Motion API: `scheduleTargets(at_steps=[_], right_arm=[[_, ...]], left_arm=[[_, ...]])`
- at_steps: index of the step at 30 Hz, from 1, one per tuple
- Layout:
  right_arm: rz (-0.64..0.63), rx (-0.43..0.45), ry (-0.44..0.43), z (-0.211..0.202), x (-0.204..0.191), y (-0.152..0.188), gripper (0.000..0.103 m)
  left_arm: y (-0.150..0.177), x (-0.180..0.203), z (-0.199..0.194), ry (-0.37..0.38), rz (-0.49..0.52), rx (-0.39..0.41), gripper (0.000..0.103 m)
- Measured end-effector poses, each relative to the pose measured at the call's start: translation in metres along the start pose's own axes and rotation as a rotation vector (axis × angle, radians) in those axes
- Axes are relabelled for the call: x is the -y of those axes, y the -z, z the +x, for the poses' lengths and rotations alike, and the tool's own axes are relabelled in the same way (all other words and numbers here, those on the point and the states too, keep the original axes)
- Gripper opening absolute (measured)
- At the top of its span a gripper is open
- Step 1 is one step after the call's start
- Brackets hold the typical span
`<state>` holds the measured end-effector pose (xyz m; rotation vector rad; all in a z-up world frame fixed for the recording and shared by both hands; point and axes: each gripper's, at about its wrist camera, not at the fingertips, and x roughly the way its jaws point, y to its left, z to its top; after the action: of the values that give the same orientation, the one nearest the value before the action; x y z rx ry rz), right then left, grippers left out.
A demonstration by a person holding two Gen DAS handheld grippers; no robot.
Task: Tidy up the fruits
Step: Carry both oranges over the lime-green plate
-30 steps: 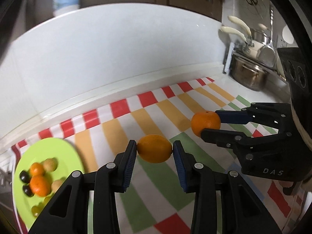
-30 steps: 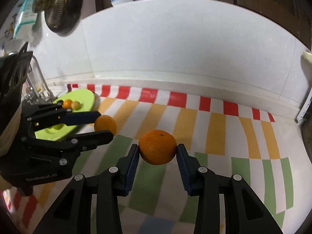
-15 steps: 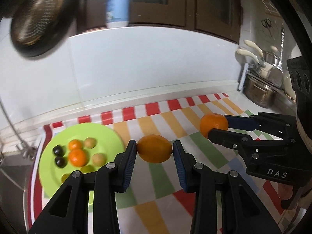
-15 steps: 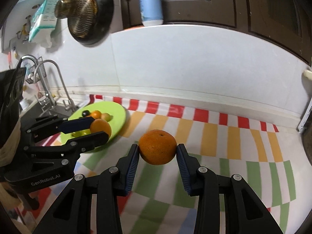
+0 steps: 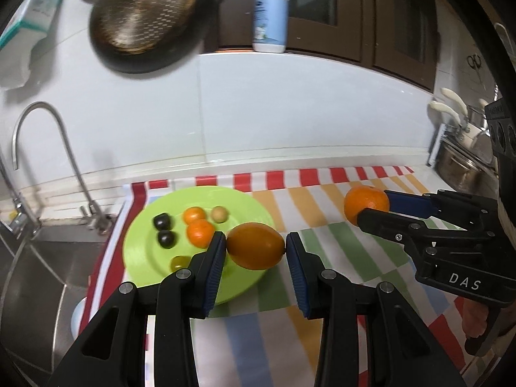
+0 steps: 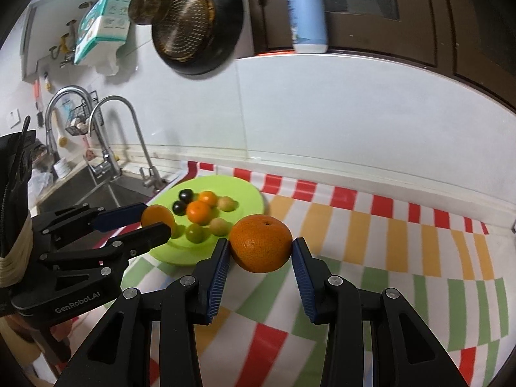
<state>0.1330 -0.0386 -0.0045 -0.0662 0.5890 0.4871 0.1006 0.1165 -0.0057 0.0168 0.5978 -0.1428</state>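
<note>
Lime-green plate [image 5: 138,251] w/ orange, black & pale yellow-green fruits [image 6: 199,212]. Cloth [image 6: 387,235]: white w/ red, yellow, green stripes & checks. Both grippers black w/ blue pads [image 5: 214,271]; each fruit held is orange; bottle [image 6: 306,16] pale blue & white.

Home kitchen, steel sink [image 6: 80,190] with curved taps [image 6: 129,129], pan [image 6: 193,19] hung on white backsplash, pots [image 5: 464,161] beside counter, striped cloth [image 6: 387,242]
</note>
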Motion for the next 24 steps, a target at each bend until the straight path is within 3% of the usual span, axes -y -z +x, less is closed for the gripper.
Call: scheduleTargets(at_steps=[11, 24], right_arm=[[-0.034, -0.009, -0.032, 0.028, -0.024, -0.012, 0.040], [-0.049, -0.055, -0.045, 0.083, -0.032, -0.024, 0.041]], left_arm=[[0.001, -0.034, 0.003, -0.083, -0.039, 0.006, 0.038], [0.004, -0.068, 0.037, -0.161, -0.065, -0.033, 0.038]])
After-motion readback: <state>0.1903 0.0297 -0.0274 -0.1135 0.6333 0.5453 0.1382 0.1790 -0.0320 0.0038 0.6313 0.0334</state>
